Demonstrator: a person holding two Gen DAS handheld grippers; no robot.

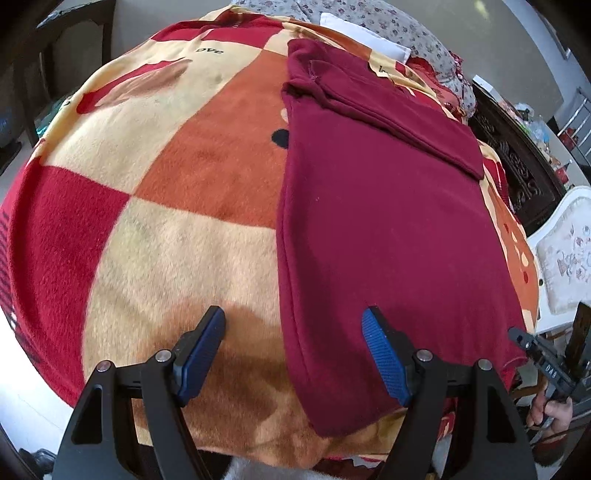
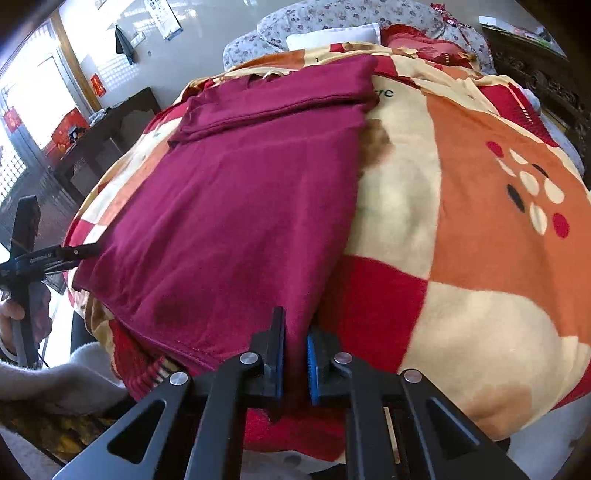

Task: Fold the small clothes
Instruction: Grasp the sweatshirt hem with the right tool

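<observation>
A maroon garment (image 1: 388, 221) (image 2: 240, 206) lies flat on a checked red, orange and cream blanket (image 1: 166, 184) (image 2: 461, 184), with a sleeve folded across its far end (image 1: 388, 110). My left gripper (image 1: 295, 350) is open and hovers over the garment's near left edge, one blue pad above the cloth and the other above the blanket. In the right wrist view the left gripper (image 2: 85, 251) shows at that same edge. My right gripper (image 2: 295, 350) is shut on the garment's near right corner, with maroon cloth pinched between its pads. It shows at the far right in the left wrist view (image 1: 517, 334).
Floral pillows (image 1: 369, 22) and a white pillow (image 2: 332, 35) lie at the far end of the bed. Dark carved wood furniture (image 1: 517, 158) and a white upholstered chair (image 1: 565, 251) stand on one side, a dark table (image 2: 110, 125) on the other. A hand (image 2: 14, 314) holds the left tool.
</observation>
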